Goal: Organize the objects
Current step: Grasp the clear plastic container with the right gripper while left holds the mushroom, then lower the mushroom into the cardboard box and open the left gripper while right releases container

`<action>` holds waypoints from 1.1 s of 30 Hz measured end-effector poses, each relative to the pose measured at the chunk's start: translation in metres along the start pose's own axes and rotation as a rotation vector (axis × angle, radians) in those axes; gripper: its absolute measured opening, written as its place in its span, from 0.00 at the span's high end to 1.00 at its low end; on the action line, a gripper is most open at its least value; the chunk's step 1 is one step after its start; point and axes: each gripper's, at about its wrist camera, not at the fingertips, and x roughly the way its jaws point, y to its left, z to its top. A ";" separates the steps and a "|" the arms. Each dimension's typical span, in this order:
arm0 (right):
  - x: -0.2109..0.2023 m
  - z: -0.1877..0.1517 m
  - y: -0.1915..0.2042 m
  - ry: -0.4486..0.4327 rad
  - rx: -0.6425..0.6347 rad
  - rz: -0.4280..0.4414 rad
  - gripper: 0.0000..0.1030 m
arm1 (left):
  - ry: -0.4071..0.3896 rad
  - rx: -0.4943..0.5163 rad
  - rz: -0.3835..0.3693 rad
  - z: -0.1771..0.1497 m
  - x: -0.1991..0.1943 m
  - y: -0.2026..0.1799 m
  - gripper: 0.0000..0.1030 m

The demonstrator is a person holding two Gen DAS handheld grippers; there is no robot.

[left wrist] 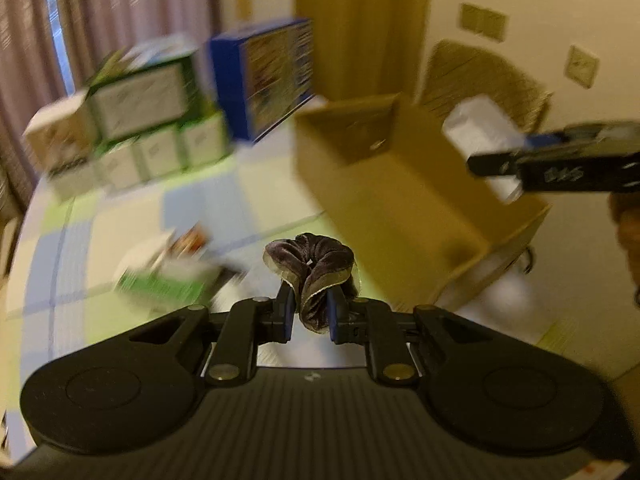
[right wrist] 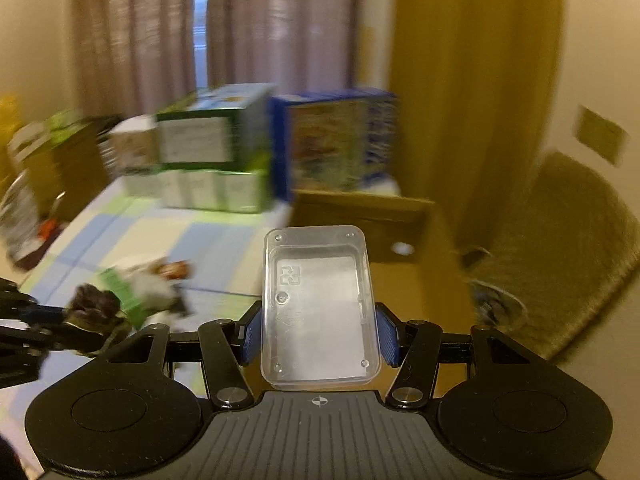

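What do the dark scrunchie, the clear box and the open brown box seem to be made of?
Scrunchie: likely velvet fabric, gathered folds with a soft sheen. Clear box: rigid transparent plastic, glossy, with a moulded recycling mark. Brown box: looks like matte cardboard with folded flaps, though blurred.

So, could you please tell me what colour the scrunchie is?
Dark purple-grey velvet scrunchie, clearest in the left wrist view.

Table: stacked boxes at upper left of the left-wrist frame, tall box just right of them, open cardboard box at right, flat packets lying lower left, chair behind the cardboard box, curtains behind the stack.
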 end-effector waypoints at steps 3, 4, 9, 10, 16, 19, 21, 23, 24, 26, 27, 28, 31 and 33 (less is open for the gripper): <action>0.007 0.004 -0.033 0.014 0.058 -0.036 0.48 | -0.017 0.018 -0.052 0.031 0.020 -0.027 0.87; 0.010 0.004 -0.041 0.019 0.067 -0.047 0.48 | -0.020 0.020 -0.072 0.040 0.029 -0.036 0.87; 0.022 -0.003 -0.078 0.058 0.115 -0.067 0.48 | -0.008 0.020 -0.125 0.067 0.071 -0.062 0.87; 0.024 -0.005 -0.083 0.062 0.124 -0.069 0.48 | -0.003 0.025 -0.127 0.070 0.079 -0.065 0.87; 0.037 -0.016 -0.098 0.078 0.154 -0.046 0.48 | 0.014 0.038 -0.121 0.080 0.109 -0.078 0.67; 0.041 -0.019 -0.099 0.088 0.164 -0.033 0.48 | -0.003 0.031 -0.106 0.079 0.107 -0.074 0.65; 0.046 -0.020 -0.098 0.094 0.169 -0.027 0.48 | -0.009 0.023 -0.090 0.075 0.101 -0.070 0.64; 0.050 -0.021 -0.098 0.096 0.179 -0.015 0.48 | -0.015 0.012 -0.078 0.072 0.094 -0.064 0.58; 0.052 -0.021 -0.097 0.096 0.189 -0.007 0.48 | -0.017 0.007 -0.075 0.070 0.091 -0.061 0.57; 0.054 -0.020 -0.097 0.085 0.215 0.015 0.48 | -0.025 -0.001 -0.068 0.067 0.084 -0.057 0.53; 0.054 -0.019 -0.098 0.070 0.227 0.035 0.47 | -0.029 -0.006 -0.063 0.065 0.081 -0.055 0.51; 0.054 -0.019 -0.099 0.059 0.238 0.053 0.39 | -0.031 -0.012 -0.057 0.063 0.077 -0.052 0.46; 0.045 -0.018 -0.098 0.034 0.262 0.051 0.21 | -0.046 -0.028 -0.042 0.054 0.063 -0.045 0.40; 0.036 -0.019 -0.095 0.028 0.255 0.050 0.21 | -0.047 -0.034 -0.031 0.047 0.054 -0.041 0.37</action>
